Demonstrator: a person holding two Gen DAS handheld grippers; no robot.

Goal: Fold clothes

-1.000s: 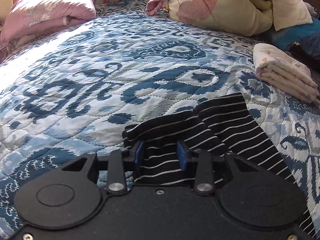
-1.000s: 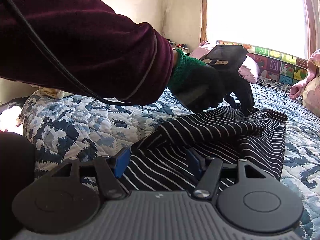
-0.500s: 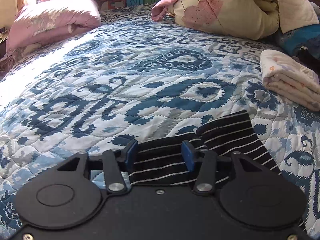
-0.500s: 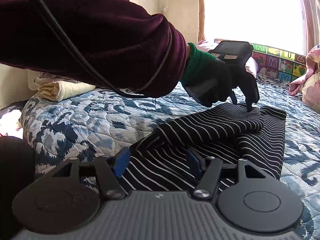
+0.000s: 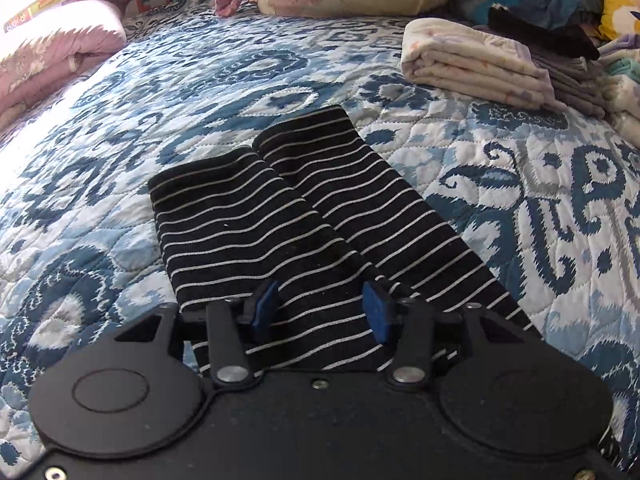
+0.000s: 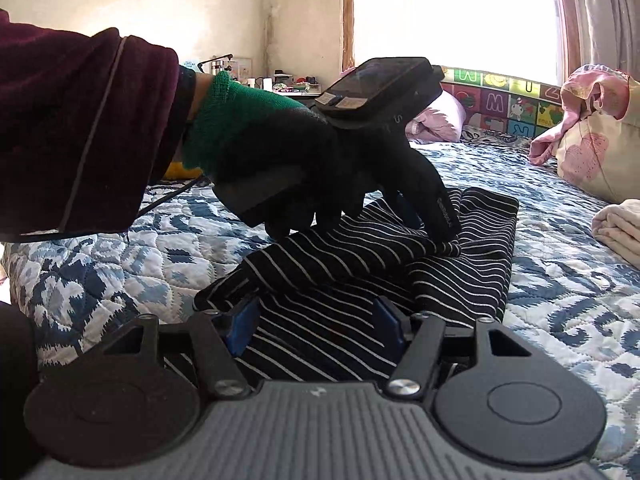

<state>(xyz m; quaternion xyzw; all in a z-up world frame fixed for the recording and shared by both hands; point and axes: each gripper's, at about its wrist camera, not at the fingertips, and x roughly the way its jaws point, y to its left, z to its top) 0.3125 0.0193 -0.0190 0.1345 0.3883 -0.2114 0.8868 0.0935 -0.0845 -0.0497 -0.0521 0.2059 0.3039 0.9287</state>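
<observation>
Where bunched before, striped garment (image 5: 304, 232) flatter.

Blown-out window (image 6: 448, 16) glare, fisheye-curved edges.

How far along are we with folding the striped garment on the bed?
Done: the striped garment lies on the quilt in two side-by-side panels, and a folded stack sits beyond. In hand: left tool rests on the raised fold, pads apart; right tool straddles the near edge. Left: flatten that fold, then fold lengthwise.

Blue patterned quilted bed (image 5: 208, 92), striped garment (image 5: 304, 216), folded cream blanket (image 5: 472, 64), pink pillow (image 5: 52, 52)
</observation>
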